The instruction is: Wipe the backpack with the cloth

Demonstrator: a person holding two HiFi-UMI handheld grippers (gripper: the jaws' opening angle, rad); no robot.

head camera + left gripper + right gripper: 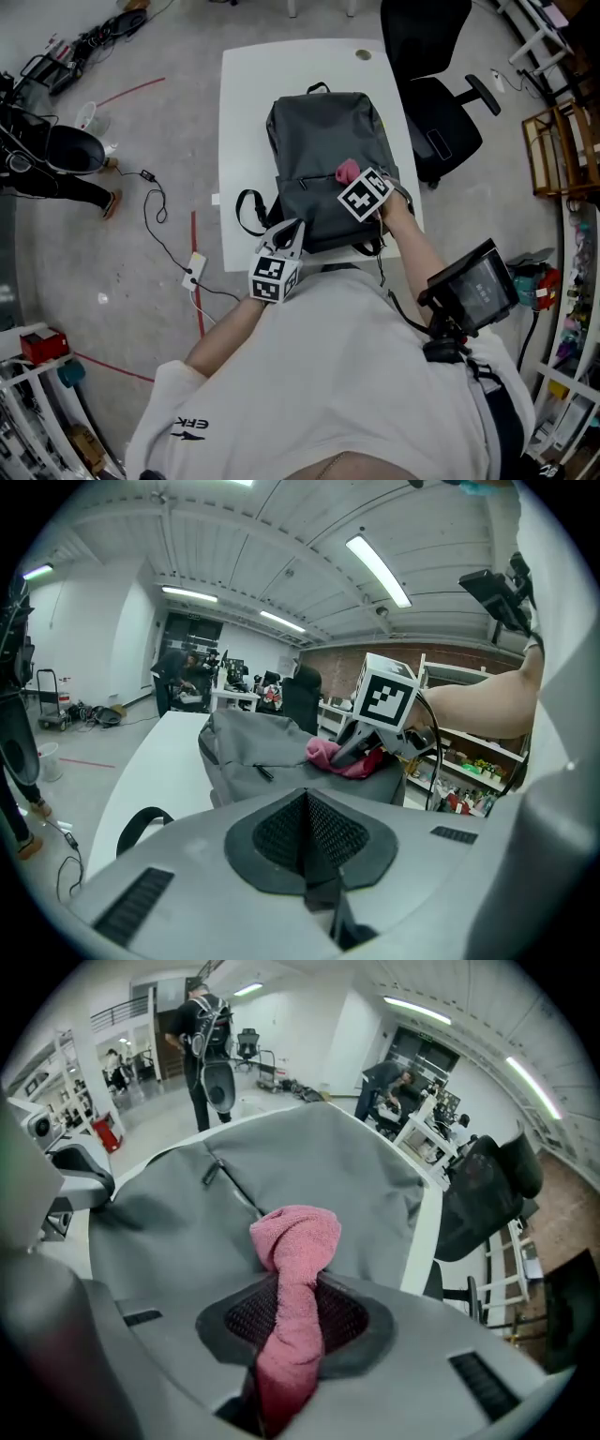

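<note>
Item one: the grey backpack [319, 155] lay flat on the white table [242, 103], its top handle toward the far edge and its base toward you, a black shoulder strap [247, 212] looping out at its near left corner. Item two: the pink cloth [347, 171] sat on the near right part of the backpack's front panel, bunched into a knob, with its tail running back between the jaws of your right gripper [356, 181]. In the right gripper view the jaws were clenched on the cloth [294, 1241], the rolled end standing out past the tips over the grey fabric [319, 1162]. Item three: your left gripper [289, 232] was held at the near left of the backpack, by its base; whether it touched the bag could not be told. In the left gripper view its jaws were pressed together with nothing between them, and the right gripper [360, 748] and the cloth [326, 754] showed beyond on the backpack [248, 752]. Item four: a black office chair [427, 89] stood at the table's far right. Item five: a white power strip [194, 270] lay on the floor to the left of the table.
</note>
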